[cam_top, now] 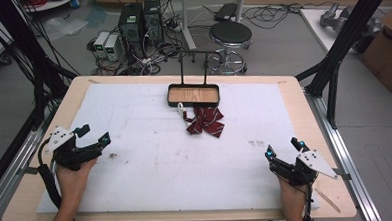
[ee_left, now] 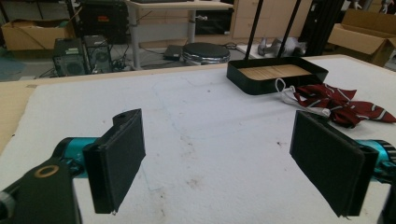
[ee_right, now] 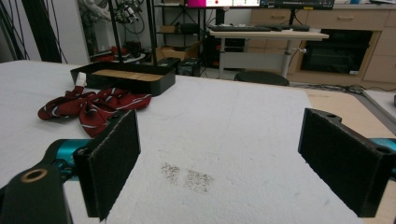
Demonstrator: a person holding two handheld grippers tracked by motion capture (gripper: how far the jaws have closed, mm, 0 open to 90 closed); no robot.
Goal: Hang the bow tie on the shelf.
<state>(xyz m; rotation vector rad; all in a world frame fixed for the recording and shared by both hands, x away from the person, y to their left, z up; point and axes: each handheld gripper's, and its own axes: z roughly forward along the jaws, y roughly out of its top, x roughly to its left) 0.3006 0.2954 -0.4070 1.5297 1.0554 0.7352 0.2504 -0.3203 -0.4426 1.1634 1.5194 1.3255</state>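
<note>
The red striped bow tie [cam_top: 205, 122] lies crumpled on the white mat [cam_top: 151, 157], just in front of the black stand tray [cam_top: 193, 95] and touching its near wall, with its white strap [cam_top: 181, 110] looped up against the tray's left corner. From my left gripper view the bow tie [ee_left: 341, 106] sits far right, past my right jaw; from my right gripper view the bow tie [ee_right: 91, 106] lies far left, the tray [ee_right: 126, 78] just behind it.

My 2 grippers are both well apart from it. My left gripper [cam_top: 92, 137] rests at the mat's near left edge, jaws spread wide and holding nothing. My right gripper [cam_top: 284, 147] waits near the right edge, jaws equally wide and empty.

I judge the step in hand is the reach. To do it well, I should bring 1 gripper in low over the mat, keep the jaws wide until the cloth sits between the pads, and close on the thick knot at the middle instead of a loose wing. I should avoid the strap, which may snag the tray, and stop short of nudging the tray wall.
</note>
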